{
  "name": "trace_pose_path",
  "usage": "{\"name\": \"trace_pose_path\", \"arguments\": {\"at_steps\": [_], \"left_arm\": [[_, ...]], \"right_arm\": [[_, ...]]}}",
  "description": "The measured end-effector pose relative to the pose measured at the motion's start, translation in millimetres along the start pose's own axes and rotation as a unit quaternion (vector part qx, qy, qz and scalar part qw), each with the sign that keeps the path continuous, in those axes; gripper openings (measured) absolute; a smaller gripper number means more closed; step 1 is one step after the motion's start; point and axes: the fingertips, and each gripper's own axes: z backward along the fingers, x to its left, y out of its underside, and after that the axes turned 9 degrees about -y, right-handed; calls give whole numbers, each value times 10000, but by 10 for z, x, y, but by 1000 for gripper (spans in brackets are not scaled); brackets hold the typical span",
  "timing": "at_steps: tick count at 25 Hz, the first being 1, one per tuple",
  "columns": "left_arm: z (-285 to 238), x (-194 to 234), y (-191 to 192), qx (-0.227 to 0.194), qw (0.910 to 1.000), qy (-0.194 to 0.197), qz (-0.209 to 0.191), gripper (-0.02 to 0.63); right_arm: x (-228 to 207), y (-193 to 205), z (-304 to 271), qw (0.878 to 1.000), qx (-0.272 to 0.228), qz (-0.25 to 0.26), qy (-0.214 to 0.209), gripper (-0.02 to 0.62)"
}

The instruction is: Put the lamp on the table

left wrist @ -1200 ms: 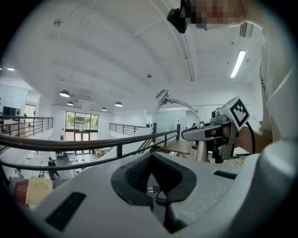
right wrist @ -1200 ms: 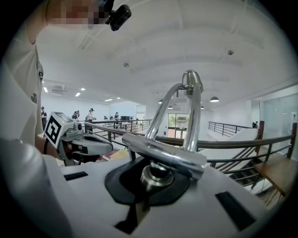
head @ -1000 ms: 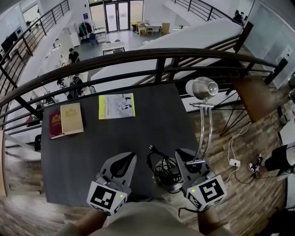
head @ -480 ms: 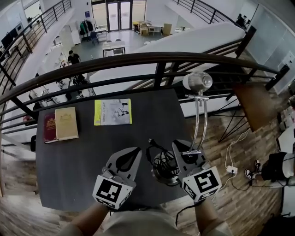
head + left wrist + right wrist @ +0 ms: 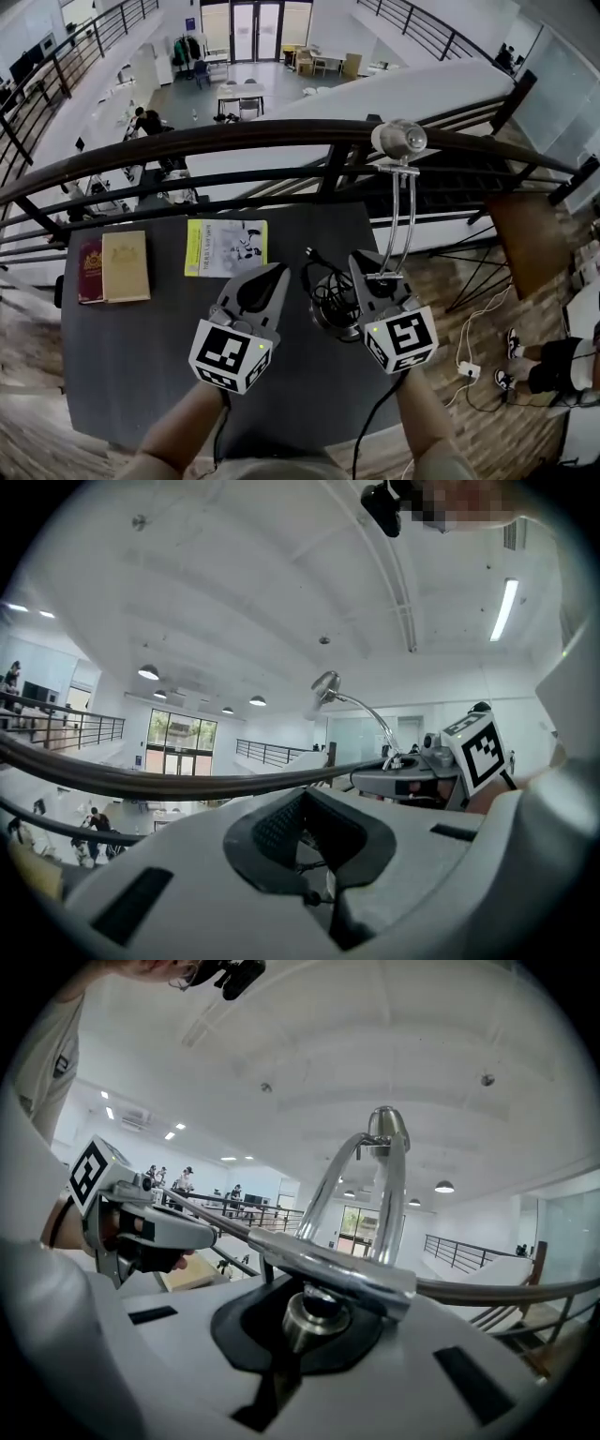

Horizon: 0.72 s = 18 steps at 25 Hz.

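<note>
- Since the base (image 5: 335, 315) now hangs over dark tabletop rather than at its near right edge, I judge the carry nearly done and the set-down next.
- Right gripper (image 5: 364, 262) is clenched on the lamp (image 5: 399, 141) low on its stem; in the right gripper view the chrome post (image 5: 309, 1314) sits gripped between the jaws, with the crossbar just above them.
- Beyond those jaws the two rods rise nearly upright to the head, which shows against the rail (image 5: 187, 141).
- A second ago the rods leaned more to the right and the head sat lower, below the rail; now the lamp stands straighter and further in.
- Just left of the right jaws lie the base and the coiled cord (image 5: 323, 281), between both grippers.
- Whether the base touches the table (image 5: 141, 356) I cannot tell.
- Left gripper (image 5: 277, 274) has its jaws pressed together on nothing, level with the right one and just left of the cord; it has come forward alongside.
- Far left of the left jaws lie the books (image 5: 112, 267); a booklet (image 5: 225, 247) lies just ahead of them, closer than before.
- Lowering straight down should seat the base clear of the booklet, I judge.
</note>
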Motion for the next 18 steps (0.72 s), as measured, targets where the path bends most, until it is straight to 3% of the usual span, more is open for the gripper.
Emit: {"name": "trace_pose_path", "arguments": {"at_steps": [7, 18], "left_arm": [[-661, 469, 231, -195, 9992, -317, 135, 5], [-1414, 672, 1068, -127, 9994, -254, -199, 5]], "right_arm": [[-421, 341, -713, 9997, -156, 198, -63, -2], [-695, 986, -1510, 9983, -309, 497, -61, -2]]}}
